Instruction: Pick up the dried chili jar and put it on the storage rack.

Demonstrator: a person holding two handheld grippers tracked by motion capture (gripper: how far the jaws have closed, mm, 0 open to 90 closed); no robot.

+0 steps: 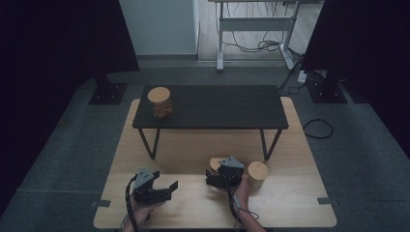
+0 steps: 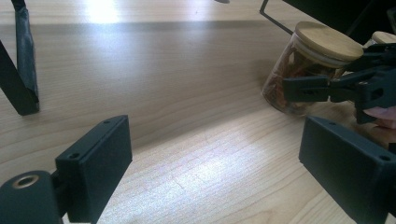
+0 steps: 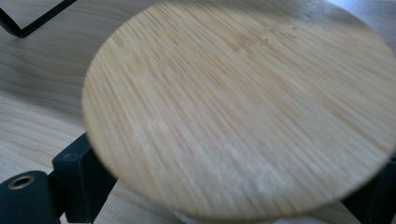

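A glass jar with a bamboo lid (image 1: 214, 163) stands on the wooden table (image 1: 188, 150) between the jaws of my right gripper (image 1: 213, 172). In the right gripper view that lid (image 3: 243, 102) covers the gap of my right gripper (image 3: 224, 191), so the pads' contact with the glass is hidden. The left gripper view shows this jar (image 2: 317, 44), with orange-brown contents, and one right finger (image 2: 306, 88) lying across its front. My left gripper (image 1: 165, 180) (image 2: 215, 154) hovers over bare wood to the jar's left, open and holding nothing.
A second lidded jar (image 1: 257, 172) (image 2: 385, 37) stands just right of the right hand. A third jar (image 1: 159, 102) sits at the left end of a black low shelf (image 1: 227, 108) across the table's far half, with its thin legs (image 1: 150, 142) on the wood.
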